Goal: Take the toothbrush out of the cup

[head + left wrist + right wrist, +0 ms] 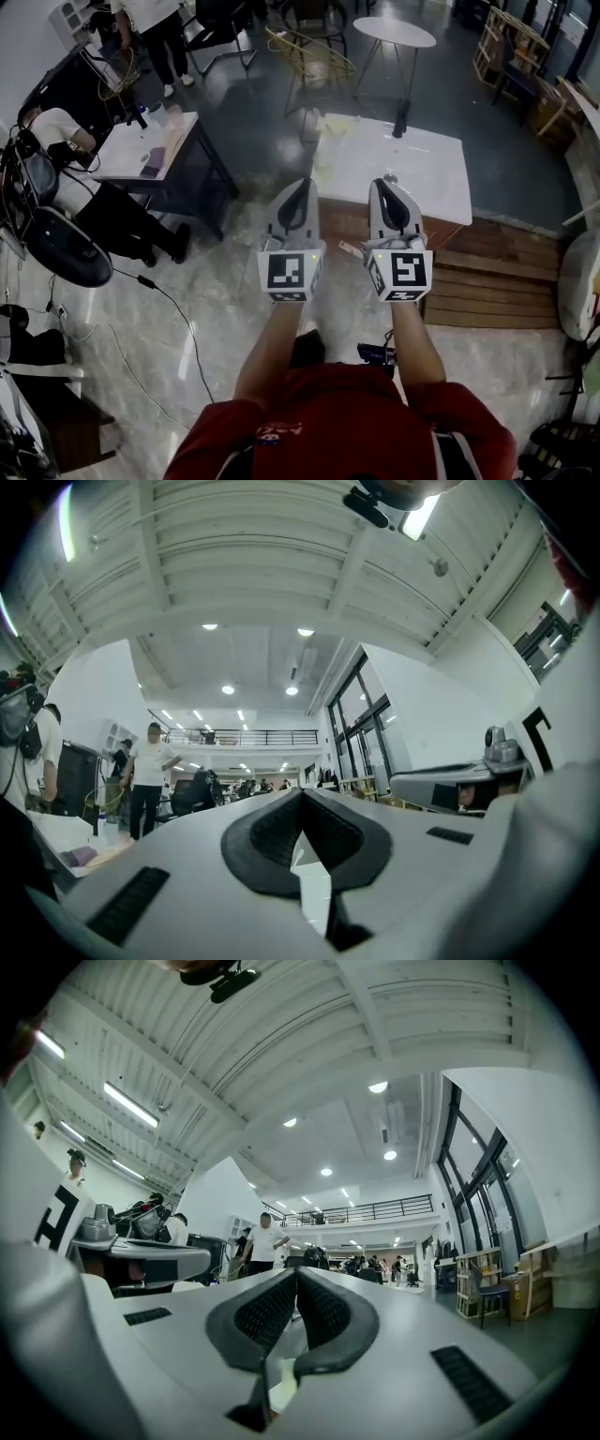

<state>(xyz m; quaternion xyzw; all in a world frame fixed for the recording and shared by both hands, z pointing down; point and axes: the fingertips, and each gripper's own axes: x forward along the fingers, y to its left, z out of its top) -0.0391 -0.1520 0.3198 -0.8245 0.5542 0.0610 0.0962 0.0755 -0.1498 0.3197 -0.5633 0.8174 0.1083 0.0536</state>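
Observation:
I hold both grippers side by side in front of my chest, pointing ahead at a white table (pixel 427 173). My left gripper (pixel 302 184) is shut with nothing in it, and its dark pads meet at the tip (pixel 300 797). My right gripper (pixel 382 184) is shut and empty too, pads together (pixel 296 1277). Both tips hover level with the table's near edge. A dark upright thing (pixel 401 120) stands at the table's far edge; it is too small to identify. I cannot make out a cup or a toothbrush in any view.
A round white table (pixel 394 31) and wire chairs (pixel 309 61) stand beyond. A desk (pixel 141 150) with a seated person (pixel 56 131) is at the left. Wooden steps (pixel 497 281) lie to the right. A cable (pixel 178 319) runs over the floor. A person (pixel 148 775) stands far off.

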